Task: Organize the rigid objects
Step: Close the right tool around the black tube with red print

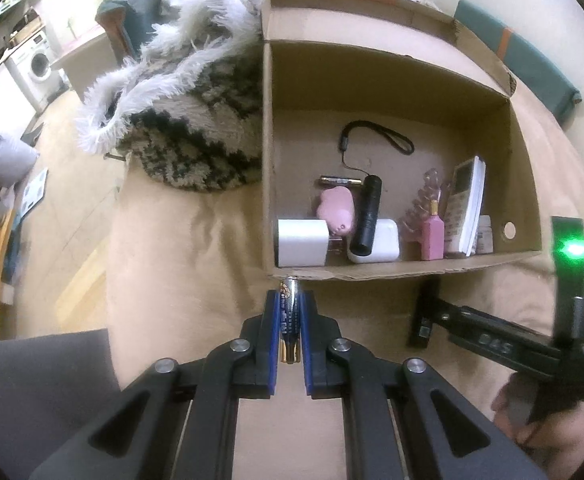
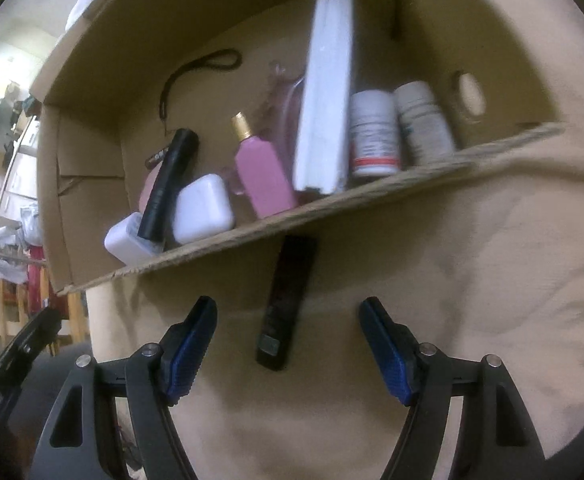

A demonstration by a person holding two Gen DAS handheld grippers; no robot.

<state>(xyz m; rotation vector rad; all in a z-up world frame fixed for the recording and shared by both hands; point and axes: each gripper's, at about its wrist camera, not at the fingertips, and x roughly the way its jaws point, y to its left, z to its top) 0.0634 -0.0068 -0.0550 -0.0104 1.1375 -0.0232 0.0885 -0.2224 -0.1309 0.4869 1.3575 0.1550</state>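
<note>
My left gripper [image 1: 290, 300] is shut on a dark battery [image 1: 290, 312], held just before the near wall of an open cardboard box [image 1: 371, 274]. The box holds white chargers [image 1: 301, 242], a black flashlight [image 1: 367, 216], a pink bottle [image 1: 431, 236], a remote [image 1: 465, 208] and a pink case [image 1: 335, 210]. My right gripper [image 2: 288, 320] is open above a flat black stick-shaped object [image 2: 288, 300] that lies on the beige cover outside the box [image 2: 252, 228]. The black object also shows in the left wrist view [image 1: 423, 312].
Two white pill bottles [image 2: 373, 136] stand in the box's right corner. A patterned fringed blanket [image 1: 180, 120] is heaped left of the box. The beige bed surface [image 1: 188, 260] drops off to the floor at the left. A grey cloth [image 1: 40, 384] lies at the near left.
</note>
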